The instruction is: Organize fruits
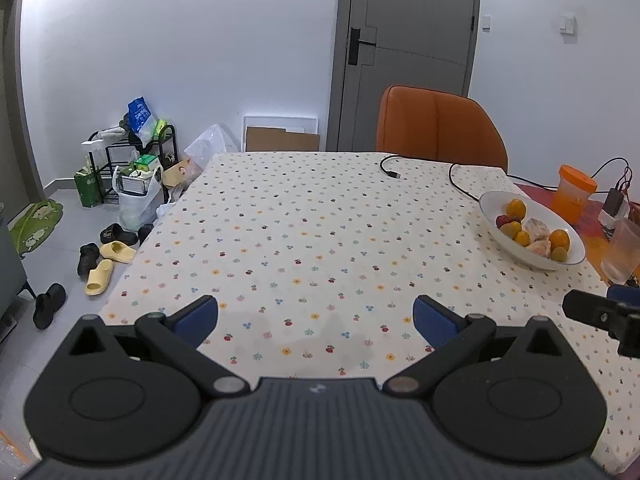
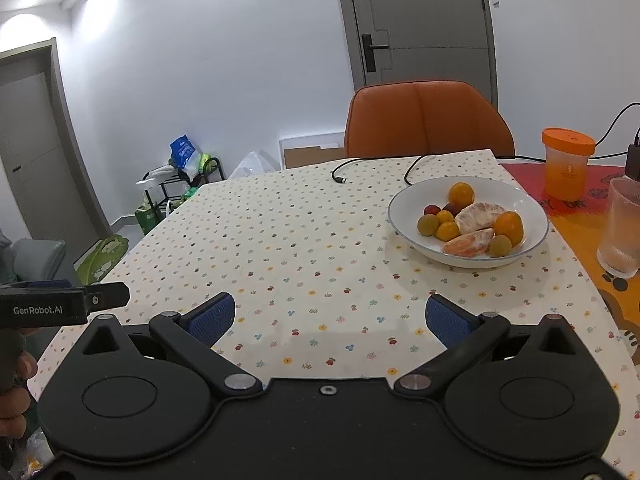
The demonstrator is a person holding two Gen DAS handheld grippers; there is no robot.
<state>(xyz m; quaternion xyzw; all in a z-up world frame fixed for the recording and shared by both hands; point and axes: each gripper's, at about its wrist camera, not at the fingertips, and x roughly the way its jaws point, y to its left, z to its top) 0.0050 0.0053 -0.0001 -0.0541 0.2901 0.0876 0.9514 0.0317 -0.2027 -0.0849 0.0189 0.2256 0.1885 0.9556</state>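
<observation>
Both claws hang low over the near edge of the tabletop (image 2: 280,240), each spread wide with nothing between its blue pads. Left claw (image 1: 316,316) faces bare flowered cloth, and its fingers touch nothing that shows. Right claw (image 2: 330,318) is likewise spread and empty, pointed toward the far side, with the white bowl (image 2: 404,216) at about 1 o'clock from it.

All the fruit in view lies inside that bowl: two oranges (image 2: 461,194), two peeled citrus pieces (image 2: 480,216), small yellow and green fruits (image 2: 428,225), and a reddish one at the back. No fruit shows loose on the cloth in either view. From the left wrist view the bowl sits at 2 o'clock, well apart from that claw.

That picture fits two stages: fruit gathered in the bowl as the task wants, or a mixed pile waiting to be sorted by kind. The frames do not settle which.

If any piece is to be handled, my judgement is that the right claw is the better placed. The peeled segments look soft and would likely bruise under a hard pinch; the small round fruits may roll against the bowl wall. An orange cup (image 2: 567,164) and a ribbed glass (image 2: 624,228) stand at 2 to 3 o'clock, near the bowl, so a wide swing there risks a knock.
</observation>
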